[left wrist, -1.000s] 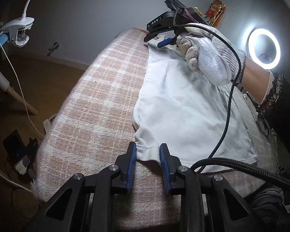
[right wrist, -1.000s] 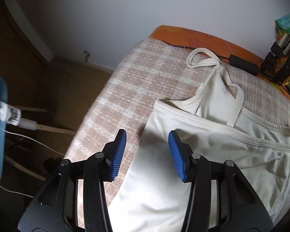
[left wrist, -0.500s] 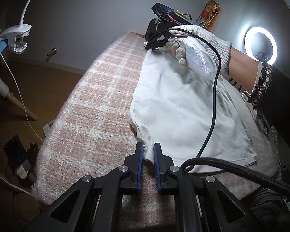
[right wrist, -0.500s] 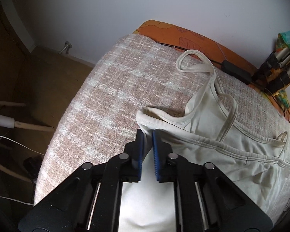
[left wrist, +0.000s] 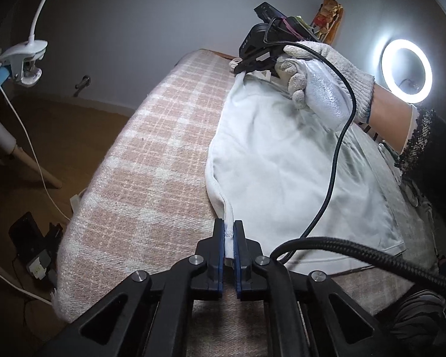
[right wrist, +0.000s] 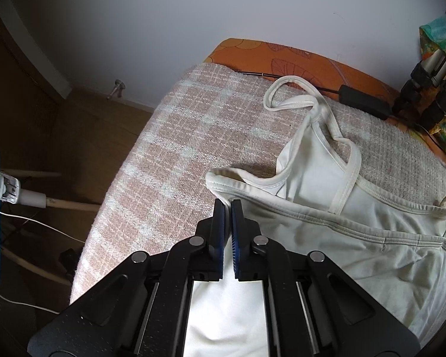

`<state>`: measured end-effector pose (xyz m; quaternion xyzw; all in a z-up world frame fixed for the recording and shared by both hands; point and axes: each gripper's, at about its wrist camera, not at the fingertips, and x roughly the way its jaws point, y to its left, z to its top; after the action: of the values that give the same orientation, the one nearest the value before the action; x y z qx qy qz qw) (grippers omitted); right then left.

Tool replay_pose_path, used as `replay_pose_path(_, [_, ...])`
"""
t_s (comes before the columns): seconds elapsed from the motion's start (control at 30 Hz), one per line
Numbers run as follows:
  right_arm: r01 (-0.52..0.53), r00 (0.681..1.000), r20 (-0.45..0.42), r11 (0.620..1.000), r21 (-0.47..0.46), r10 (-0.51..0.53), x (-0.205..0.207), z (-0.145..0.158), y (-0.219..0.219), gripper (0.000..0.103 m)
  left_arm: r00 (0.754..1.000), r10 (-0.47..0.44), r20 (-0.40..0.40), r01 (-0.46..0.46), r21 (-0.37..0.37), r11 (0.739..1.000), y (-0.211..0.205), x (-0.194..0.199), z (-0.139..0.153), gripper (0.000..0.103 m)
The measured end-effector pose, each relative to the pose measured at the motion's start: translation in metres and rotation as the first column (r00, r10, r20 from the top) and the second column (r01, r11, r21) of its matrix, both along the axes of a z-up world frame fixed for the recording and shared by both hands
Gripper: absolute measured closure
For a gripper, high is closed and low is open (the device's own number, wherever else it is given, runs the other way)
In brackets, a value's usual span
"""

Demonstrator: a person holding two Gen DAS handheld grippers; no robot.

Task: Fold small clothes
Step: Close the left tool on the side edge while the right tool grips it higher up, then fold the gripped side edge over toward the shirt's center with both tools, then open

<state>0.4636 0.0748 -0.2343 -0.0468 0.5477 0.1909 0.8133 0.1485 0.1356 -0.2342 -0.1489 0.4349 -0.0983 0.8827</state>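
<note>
The hem corner of the white camisole (left wrist: pixel 282 172) is pinched by the left claw (left wrist: pixel 229 238); farther off, its armhole edge is pinched by the right claw (right wrist: pixel 227 208). Spread on the plaid blanket (left wrist: pixel 151 178), it is judged ready for its first lengthwise fold, calling for both claws to be lifted together.

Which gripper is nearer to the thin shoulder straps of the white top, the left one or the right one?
Right. The right gripper is shut on the white top at its upper edge, just below the shoulder straps. The left gripper pinches the bottom hem, at the far end from them.
</note>
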Motion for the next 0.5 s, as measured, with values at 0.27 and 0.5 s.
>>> replay_pose_path(0.27, [0.032, 0.999, 0.039, 0.99, 0.139, -0.038, -0.011, 0.036, -0.054, 0.098, 0.981, -0.184, 0.066, 0.178, 0.09, 0.98, -0.044, -0.003, 0.039, 0.101])
replay_pose_path(0.5, [0.068, 0.993, 0.086, 0.988, 0.141, -0.081, -0.018, 0.059, -0.115, 0.098, 0.92, -0.392, 0.014, 0.383, 0.182, 0.905, -0.11, 0.006, 0.039, 0.101])
